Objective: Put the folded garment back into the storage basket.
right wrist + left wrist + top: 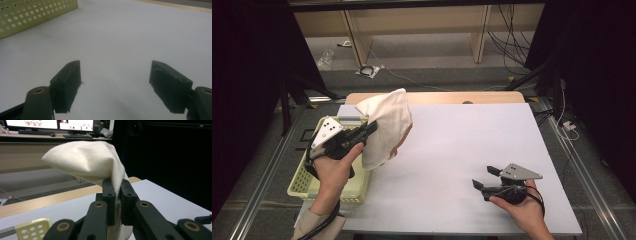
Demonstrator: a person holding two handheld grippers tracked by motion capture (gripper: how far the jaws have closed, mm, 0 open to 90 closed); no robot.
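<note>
Perforated yellow basket [354, 192] at table's [462, 150] left edge, monitors [50, 123] behind

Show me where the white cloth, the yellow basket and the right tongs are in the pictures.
white cloth [387, 125], high view, middle of the hanging fabric.
yellow basket [297, 187], high view, its near left wall.
right tongs [484, 177], high view, midway between the two open tips.

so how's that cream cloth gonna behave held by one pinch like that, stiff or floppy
Probably floppy: the cream cloth droops in folds from the left claw, which is shut on it. It looks light, bunching above the pinch without sagging flat. Its fuzzy surface suggests it is unlikely to slip.
</note>
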